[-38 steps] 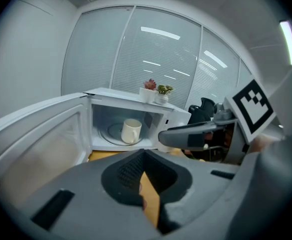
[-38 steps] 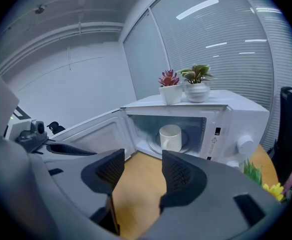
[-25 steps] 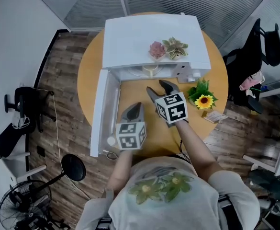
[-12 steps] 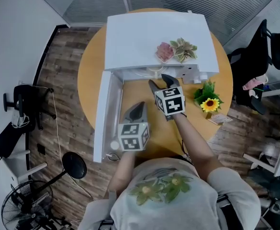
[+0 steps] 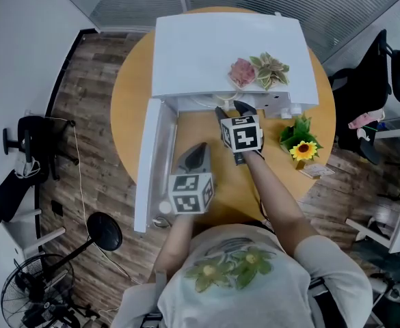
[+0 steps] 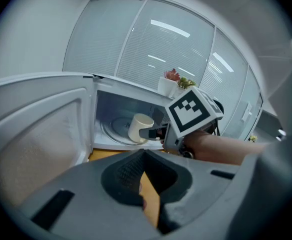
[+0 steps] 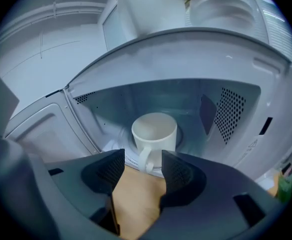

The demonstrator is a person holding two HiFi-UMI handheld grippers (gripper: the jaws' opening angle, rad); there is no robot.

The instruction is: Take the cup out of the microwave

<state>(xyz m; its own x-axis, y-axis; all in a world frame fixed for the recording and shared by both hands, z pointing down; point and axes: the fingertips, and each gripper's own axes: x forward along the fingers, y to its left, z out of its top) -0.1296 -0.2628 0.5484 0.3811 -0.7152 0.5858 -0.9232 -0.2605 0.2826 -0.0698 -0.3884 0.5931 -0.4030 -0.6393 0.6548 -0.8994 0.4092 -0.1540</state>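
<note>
Since R tool [image 7: 142,170] has pushed fwd over the last sec, its tips now sit right at the mouth of the microwave [image 5: 227,46], vs mid-tabletop [image 5: 128,108] before. Means approach is nearly done, grasp not yet made. Door [image 5: 147,162] stays swung fully open to the left, so no obstruction.

L tool [image 6: 145,154] hasn't moved much: parked low over the tabletop beside the door, jaws clenched tip-to-tip, nothing in them. Idle afaict.

R tool is released, jaws spread w/ a clear gap.

Cup [image 7: 154,134] is upright on the turntable [image 6: 117,129] inside the cavity, roughly centred. Handle [image 7: 146,160] points out toward the opening and lines up w/ the gap between R jaws, just ahead of the tips. L gripper view shows one R jaw just beside the cup on the handle side; can't confirm contact from either view.

Judgement: next step is a short push in so the jaws straddle the handle or cup wall, then close. Cavity roof is near above, so keep it level.
</note>
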